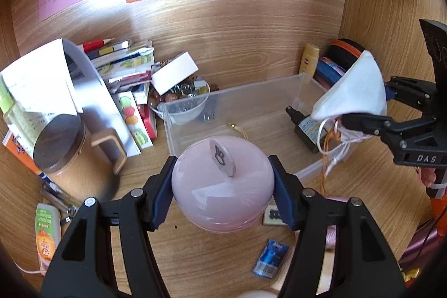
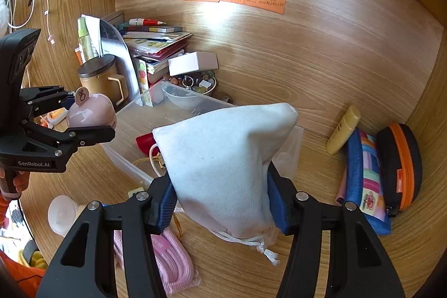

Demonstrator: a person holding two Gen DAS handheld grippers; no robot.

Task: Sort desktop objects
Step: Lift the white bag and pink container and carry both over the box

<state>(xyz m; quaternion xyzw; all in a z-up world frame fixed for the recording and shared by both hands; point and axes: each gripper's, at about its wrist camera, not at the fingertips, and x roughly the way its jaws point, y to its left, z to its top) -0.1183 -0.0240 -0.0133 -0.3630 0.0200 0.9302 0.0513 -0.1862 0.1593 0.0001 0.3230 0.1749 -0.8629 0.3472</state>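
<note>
My left gripper (image 1: 222,187) is shut on a round pink jar (image 1: 222,186) with a rabbit tag on its lid, held above the desk just in front of the clear plastic bin (image 1: 240,94). It also shows in the right wrist view (image 2: 90,109). My right gripper (image 2: 220,200) is shut on a white drawstring cloth pouch (image 2: 226,158), held over the bin's (image 2: 131,113) right part. The pouch shows in the left wrist view (image 1: 352,88). A dark spray bottle (image 1: 304,127) lies in the bin.
A brown lidded mug (image 1: 72,158), stacked books (image 1: 125,66) and a bowl of beads (image 1: 181,99) stand at the left and back. A yellow tube (image 2: 343,129), colourful pouch (image 2: 366,180) and orange-zip case (image 2: 402,166) lie at right. A pink coiled cord (image 2: 173,261) lies in front.
</note>
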